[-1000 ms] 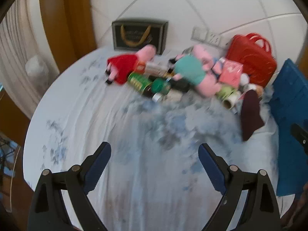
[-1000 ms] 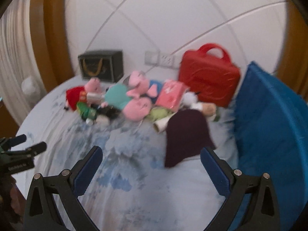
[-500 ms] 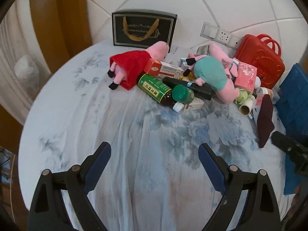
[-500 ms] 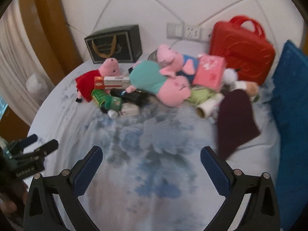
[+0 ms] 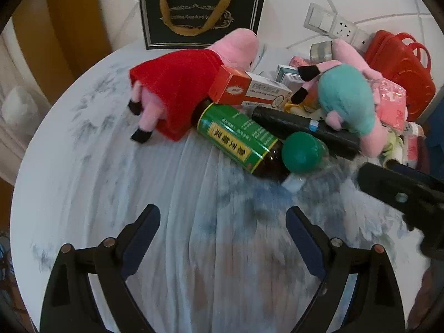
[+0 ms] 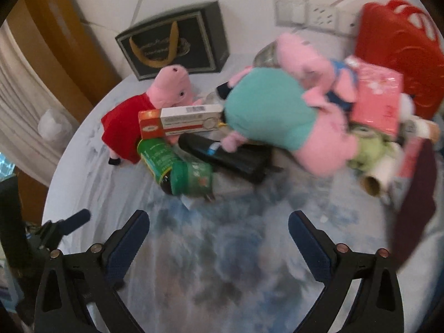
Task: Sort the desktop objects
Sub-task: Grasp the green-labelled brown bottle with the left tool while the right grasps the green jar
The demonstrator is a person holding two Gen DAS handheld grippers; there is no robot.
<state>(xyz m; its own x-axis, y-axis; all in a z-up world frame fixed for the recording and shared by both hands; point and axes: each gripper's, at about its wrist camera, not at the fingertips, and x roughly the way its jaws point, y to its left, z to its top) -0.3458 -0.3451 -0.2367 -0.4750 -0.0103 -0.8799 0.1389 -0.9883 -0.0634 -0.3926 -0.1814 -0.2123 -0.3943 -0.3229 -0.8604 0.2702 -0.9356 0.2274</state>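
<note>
While both sets of fingers are held wide apart with nothing between them, the scene is laid out from near to far as follows.

Left gripper (image 5: pixel 223 219): seen lowest in the left wrist view, spread open above the cloth, nothing gripped.
Right gripper (image 6: pixel 218 224): likewise spread open and empty; its dark body is also seen at the right edge of the left wrist view.
Tablecloth (image 5: pixel 97 183): pale fabric with blue flower print, spread over a round table under both grippers.
Green-labelled bottle (image 5: pixel 238 137): laid on its side just beyond the left gripper, dark glass, green cap pointed toward the camera.
Black tube (image 5: pixel 305 131): laid flat behind the bottle, partly covered by a plush toy.
Red-dressed pig plush (image 5: pixel 174 94): lying to the left of the bottle, touching it.
Orange-and-white box (image 5: pixel 249 90): resting on the bottle and against the red-dressed plush.
Teal-dressed pig plush (image 6: pixel 277 111): lying across the middle of the pile, over the black tube.
Pink packet (image 6: pixel 377 105): set to the right of the teal plush.
Dark maroon cloth (image 6: pixel 416 194): lying at the right side, blurred.
Red case (image 5: pixel 399 66): standing at the far right near the wall.
Black gift bag (image 5: pixel 202 16): standing farthest back against the wall.
</note>
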